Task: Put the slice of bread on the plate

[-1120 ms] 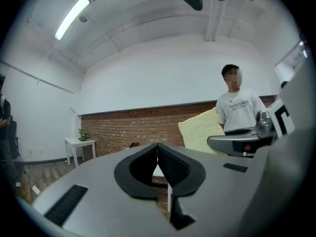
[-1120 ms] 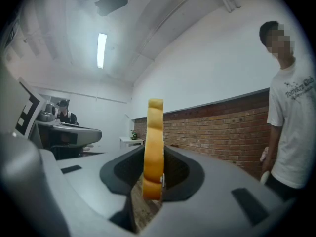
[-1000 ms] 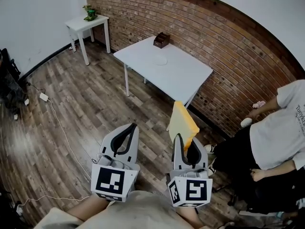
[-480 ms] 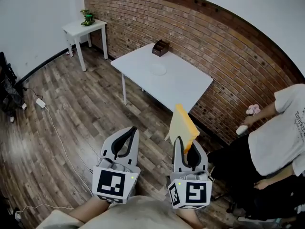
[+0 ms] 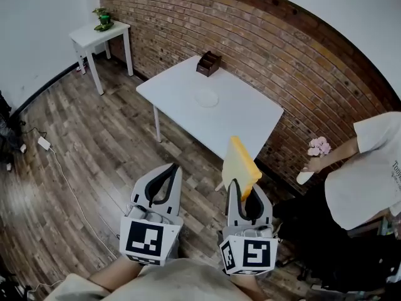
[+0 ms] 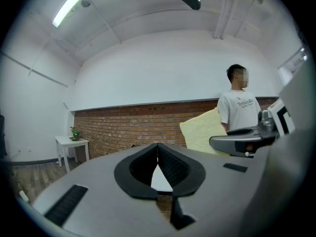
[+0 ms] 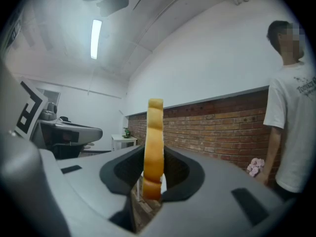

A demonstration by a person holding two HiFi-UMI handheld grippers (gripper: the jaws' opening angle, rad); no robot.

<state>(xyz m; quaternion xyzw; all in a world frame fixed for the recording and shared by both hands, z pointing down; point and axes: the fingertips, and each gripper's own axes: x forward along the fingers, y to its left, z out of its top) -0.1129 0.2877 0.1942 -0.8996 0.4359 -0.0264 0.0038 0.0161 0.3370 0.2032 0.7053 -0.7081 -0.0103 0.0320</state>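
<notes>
Over the wood floor point(image 5: 94, 137), well short of the table point(image 5: 250, 121), we hold both grippers side by side, pointing toward it. Our right gripper point(image 5: 241, 190) has its jaws clamped on the bread point(image 5: 240, 165). The right gripper view shows the slice point(image 7: 154, 142) standing on edge between the pads, pinched at its lower end, with most of it sticking up and out past the tips point(image 7: 153, 181). Our left gripper point(image 5: 170, 171) carries nothing. In the left gripper view its jaws point(image 6: 158, 157) meet at the tips, with only a sliver of the white table showing through the gap behind them. The bread point(image 6: 202, 130) shows to its right. The plate point(image 5: 205, 98) lies on the table's far half, well apart from the bread, and a brown box point(image 5: 208, 63) sits near the edge by the brick wall point(image 5: 282, 49). At far left a side table point(image 5: 94, 33) bears a green plant point(image 5: 103, 19). A cable point(image 5: 69, 180) trails across the floor. To our right a person point(image 5: 369, 180) in a white shirt holds pink flowers point(image 5: 318, 146).
</notes>
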